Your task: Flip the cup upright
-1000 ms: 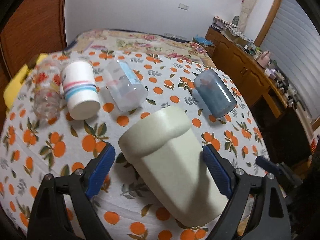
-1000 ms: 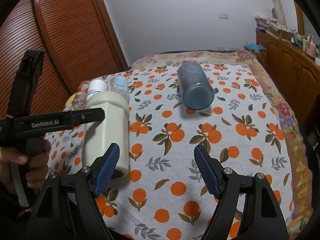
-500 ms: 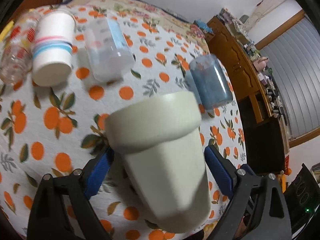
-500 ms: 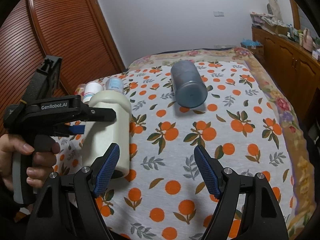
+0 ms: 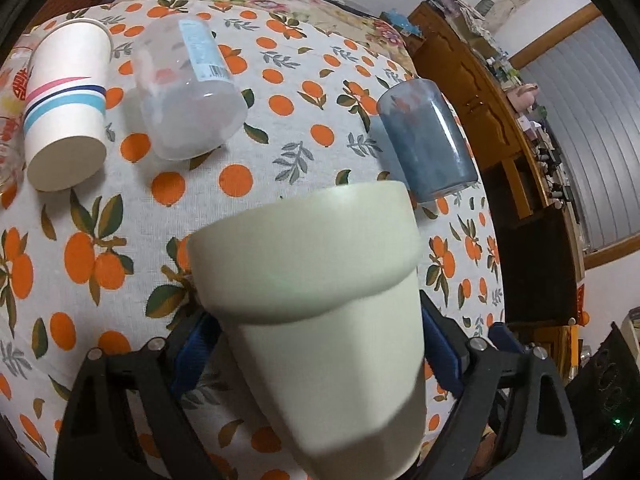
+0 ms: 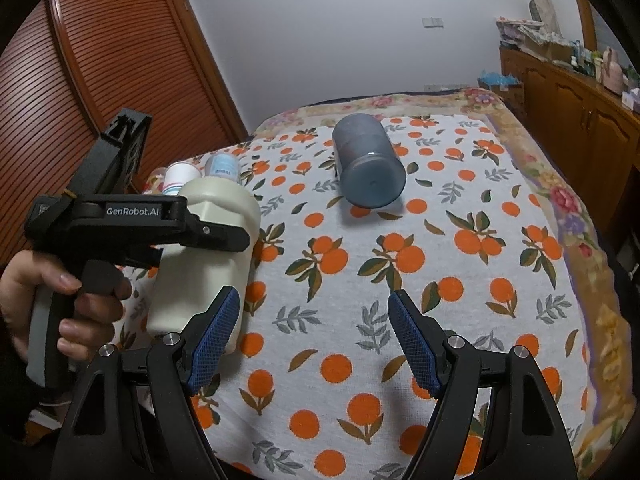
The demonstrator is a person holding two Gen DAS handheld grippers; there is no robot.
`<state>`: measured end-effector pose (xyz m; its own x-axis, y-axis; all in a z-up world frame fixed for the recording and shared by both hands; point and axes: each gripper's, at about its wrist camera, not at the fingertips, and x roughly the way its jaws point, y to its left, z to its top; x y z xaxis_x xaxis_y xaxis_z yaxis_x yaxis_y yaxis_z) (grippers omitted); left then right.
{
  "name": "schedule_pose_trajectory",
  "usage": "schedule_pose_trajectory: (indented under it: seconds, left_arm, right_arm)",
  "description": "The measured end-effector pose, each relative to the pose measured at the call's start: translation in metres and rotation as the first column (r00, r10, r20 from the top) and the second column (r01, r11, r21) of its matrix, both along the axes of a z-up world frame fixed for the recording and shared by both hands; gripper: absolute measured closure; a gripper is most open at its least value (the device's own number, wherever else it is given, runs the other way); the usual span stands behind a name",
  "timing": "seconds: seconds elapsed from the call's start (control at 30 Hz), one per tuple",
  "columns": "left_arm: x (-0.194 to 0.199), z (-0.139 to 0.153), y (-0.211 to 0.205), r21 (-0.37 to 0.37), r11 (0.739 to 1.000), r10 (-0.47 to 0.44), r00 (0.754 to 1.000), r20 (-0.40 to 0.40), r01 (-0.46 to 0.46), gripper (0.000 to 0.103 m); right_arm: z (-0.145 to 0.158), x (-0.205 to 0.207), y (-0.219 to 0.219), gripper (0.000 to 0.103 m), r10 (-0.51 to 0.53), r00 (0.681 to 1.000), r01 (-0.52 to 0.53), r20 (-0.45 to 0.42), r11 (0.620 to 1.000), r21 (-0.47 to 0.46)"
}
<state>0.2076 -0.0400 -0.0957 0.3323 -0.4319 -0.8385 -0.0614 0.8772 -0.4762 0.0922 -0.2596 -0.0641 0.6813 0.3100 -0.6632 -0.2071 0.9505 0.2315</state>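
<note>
A bedroom with a louvred wooden door and a long sideboard holds a bed [image 6: 472,184] spread with an orange-print cloth, and the cups lie on it. The left hand-held gripper [image 5: 320,356] is clamped on the cream cup [image 5: 320,304], its blue pads [image 5: 196,356] pressed to the cup's body below the thick collar; in the right wrist view that cup [image 6: 208,248] seems lifted or tipped, though whether its lower end touches the cloth is hidden. The grip sits low on the body, probably so the wrist can roll the cup round onto its base. Which end is the mouth cannot be told from here. The right hand-held gripper [image 6: 316,340] hangs just beside the cream cup with its jaws wide and nothing between them, likely waiting its turn. Beyond the cream cup and to its right lies a blue cup [image 5: 424,140] on its side, base toward the cameras. Beyond and to its left lie a clear cup [image 5: 188,92] with a label, then a paper cup [image 5: 66,108] with coloured stripes, both on their sides, and a glass at the far-left edge, mostly cut off. These look like later candidates for righting.
</note>
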Motion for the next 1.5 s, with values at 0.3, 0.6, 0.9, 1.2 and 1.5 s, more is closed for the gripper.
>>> schedule_pose_trajectory:
  seconds: [0.3,0.6,0.9,1.2,1.5]
  left_arm:
    - [-0.014,0.019,0.010,0.146,0.989,-0.052,0.986,0.157,0.029,0.022]
    - [-0.035,0.053,0.012,0.253,0.967,-0.108,0.934,0.340,0.020,0.023]
    - [-0.043,0.050,0.009,0.308,0.951,-0.139,0.910,0.391,0.014,0.024]
    - [-0.048,0.047,-0.002,0.364,0.932,-0.168,0.886,0.433,-0.001,0.023]
    - [-0.061,0.038,-0.005,0.362,0.932,-0.178,0.877,0.446,0.006,0.019]
  right_arm:
    - [-0.006,0.001,0.004,0.024,0.006,1.000,-0.006,-0.016,1.000,0.002]
    - [-0.008,0.004,0.007,0.024,0.006,1.000,-0.006,-0.021,1.000,0.001]
    - [-0.010,0.005,0.009,0.024,-0.001,1.000,0.001,-0.015,1.000,-0.006]
    - [-0.010,0.006,0.013,0.024,0.010,1.000,-0.010,-0.008,1.000,-0.018]
    - [-0.005,0.005,0.016,0.020,0.000,1.000,0.001,0.021,1.000,-0.023]
